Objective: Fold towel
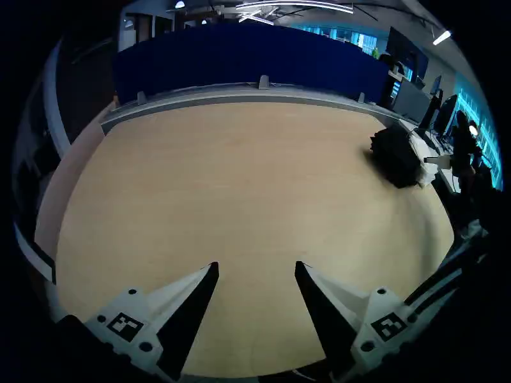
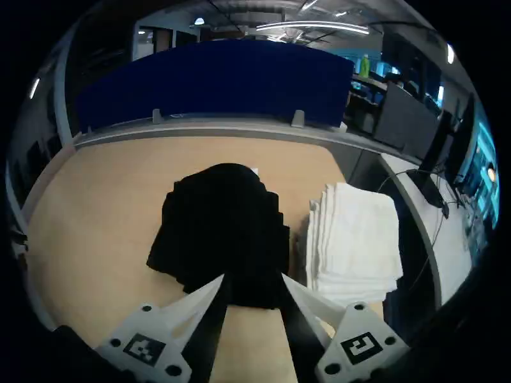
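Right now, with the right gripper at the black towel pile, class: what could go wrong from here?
1. The right gripper straddles the near edge of the stacked black towels. Closing there could pinch several layers rather than one towel.
2. The white towel stack sits close beside the pile and near the table edge, so dragging a black towel sideways could knock it askew or off.
3. The left gripper is open over bare tabletop, so a one-gripper lift may leave the towel bunched.

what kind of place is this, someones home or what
Most likely an open-plan office, not a home: the long wooden desk is backed by a blue partition screen, monitors stand on the neighbouring desks, and strip lights hang from an exposed ceiling.
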### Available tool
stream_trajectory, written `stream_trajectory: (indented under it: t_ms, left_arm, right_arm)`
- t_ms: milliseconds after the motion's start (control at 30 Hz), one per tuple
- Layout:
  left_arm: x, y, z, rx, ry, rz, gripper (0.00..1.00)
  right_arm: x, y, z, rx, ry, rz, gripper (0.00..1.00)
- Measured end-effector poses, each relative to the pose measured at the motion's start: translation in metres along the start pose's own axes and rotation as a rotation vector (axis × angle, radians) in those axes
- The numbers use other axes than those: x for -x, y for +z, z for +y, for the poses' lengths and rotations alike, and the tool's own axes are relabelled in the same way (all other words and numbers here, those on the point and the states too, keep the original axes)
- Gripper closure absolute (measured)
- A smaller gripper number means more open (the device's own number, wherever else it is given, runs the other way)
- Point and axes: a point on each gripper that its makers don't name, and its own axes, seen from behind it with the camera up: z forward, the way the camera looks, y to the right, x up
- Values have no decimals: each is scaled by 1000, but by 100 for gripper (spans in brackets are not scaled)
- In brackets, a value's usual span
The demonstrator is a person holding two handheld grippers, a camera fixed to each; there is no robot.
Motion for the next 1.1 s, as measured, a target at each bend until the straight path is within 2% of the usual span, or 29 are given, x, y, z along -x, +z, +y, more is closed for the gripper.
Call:
stream_trajectory:
  t_ms: [33, 100, 167, 500, 867, 1100]
  left_arm:
    - [0, 0, 0, 0, 1, 0, 12]
    - [-1, 0, 0, 0, 4, -1, 12]
    - [-1, -1, 0, -2, 4, 0, 12]
    - [1, -2, -3, -9, -12, 2, 12]
    - [5, -5, -11, -23, -30, -4, 12]
    - [7, -2, -13, -24, -34, -8, 12]
  right_arm:
    - [-2, 0, -4, -5, -3, 6, 33]
    - [-7, 1, -12, -14, -8, 18, 6]
    - [-12, 4, -21, -20, -15, 31, 0]
    - [-26, 27, -58, -47, -29, 51, 0]
    - [3, 59, -56, -12, -20, -22, 0]
    - [8, 66, -54, -5, -30, -36, 0]
